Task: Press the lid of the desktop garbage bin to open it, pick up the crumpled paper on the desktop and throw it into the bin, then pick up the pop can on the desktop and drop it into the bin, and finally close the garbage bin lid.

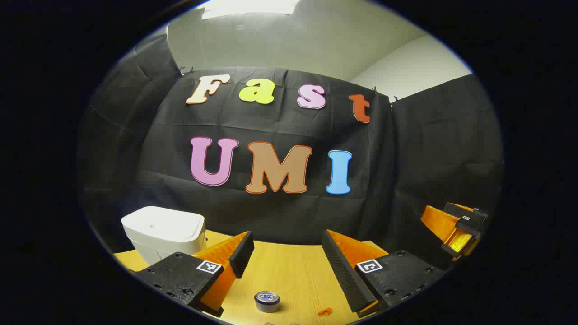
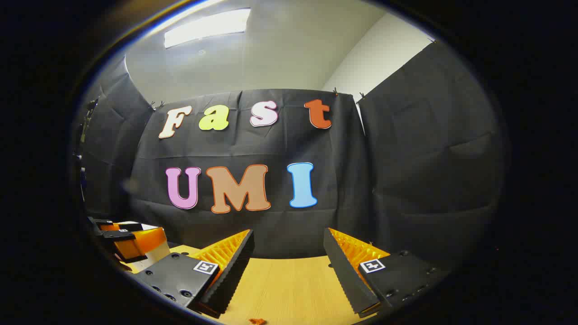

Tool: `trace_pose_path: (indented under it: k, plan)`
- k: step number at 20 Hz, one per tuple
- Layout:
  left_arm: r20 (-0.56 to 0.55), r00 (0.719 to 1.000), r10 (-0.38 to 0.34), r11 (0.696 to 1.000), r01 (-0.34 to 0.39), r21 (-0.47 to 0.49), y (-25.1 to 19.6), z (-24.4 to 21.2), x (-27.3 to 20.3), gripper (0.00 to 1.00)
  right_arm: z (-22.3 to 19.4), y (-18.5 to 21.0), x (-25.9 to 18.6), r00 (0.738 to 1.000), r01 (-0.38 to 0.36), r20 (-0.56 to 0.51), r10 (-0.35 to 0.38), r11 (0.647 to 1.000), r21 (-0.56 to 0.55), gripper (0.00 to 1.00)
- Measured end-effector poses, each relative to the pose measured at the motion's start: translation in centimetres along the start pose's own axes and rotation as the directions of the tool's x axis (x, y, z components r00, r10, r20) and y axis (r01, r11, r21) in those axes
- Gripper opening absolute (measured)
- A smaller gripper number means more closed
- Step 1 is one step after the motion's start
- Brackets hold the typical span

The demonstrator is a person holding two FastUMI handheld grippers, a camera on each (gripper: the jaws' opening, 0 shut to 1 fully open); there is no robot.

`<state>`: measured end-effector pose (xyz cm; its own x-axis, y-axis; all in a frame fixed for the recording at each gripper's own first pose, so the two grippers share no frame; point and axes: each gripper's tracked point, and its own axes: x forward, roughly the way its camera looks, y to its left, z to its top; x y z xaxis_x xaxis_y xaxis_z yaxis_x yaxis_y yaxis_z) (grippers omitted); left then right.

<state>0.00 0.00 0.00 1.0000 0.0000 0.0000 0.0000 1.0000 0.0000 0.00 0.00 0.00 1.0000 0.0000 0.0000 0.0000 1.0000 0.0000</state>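
Both hand-held grippers, left (image 1: 287, 266) and right (image 2: 289, 266), are hovering wide apart, holding nothing. Garbage bin (image 1: 163, 231) is sitting lid-down on the surface (image 1: 289, 271), apparently awaiting the press; 1 pop can (image 1: 267, 301) is standing nearby.

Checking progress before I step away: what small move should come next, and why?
Probably swing the left tool toward the white bin and press its lid: the lid looks shut, both tools hang open and hold nothing, and the can stands on the table.
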Motion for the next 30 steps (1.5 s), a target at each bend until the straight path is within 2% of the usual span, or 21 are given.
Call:
trace_pose_path:
  k: [11, 18, 25, 30]
  plan:
    - [-0.005, 0.999, 0.05, 0.999, -0.05, 0.019, 1.0, -0.2, -1.4, 0.93, -0.2, 1.0, -0.6, 0.998, -0.06, 0.003, 0.06, 0.998, 0.012, 0.98]
    - [0.017, 0.997, 0.073, 0.996, -0.074, 0.042, 1.4, 0.5, -2.3, 0.93, 0.1, 0.8, -1.2, 0.997, -0.07, 0.014, 0.07, 0.998, 0.002, 0.98]
    - [0.035, 0.996, 0.086, 0.995, -0.088, 0.051, 1.3, 1.1, -2.6, 0.92, 0.8, -1.0, -1.0, 0.999, -0.041, 0.034, 0.041, 0.999, -0.012, 0.98]
    - [0.04, 0.994, 0.1, 0.993, -0.103, 0.062, 1.6, 1.2, -2.9, 0.92, 0.4, -0.5, -1.0, 0.998, -0.059, 0.023, 0.06, 0.998, -0.011, 0.98]
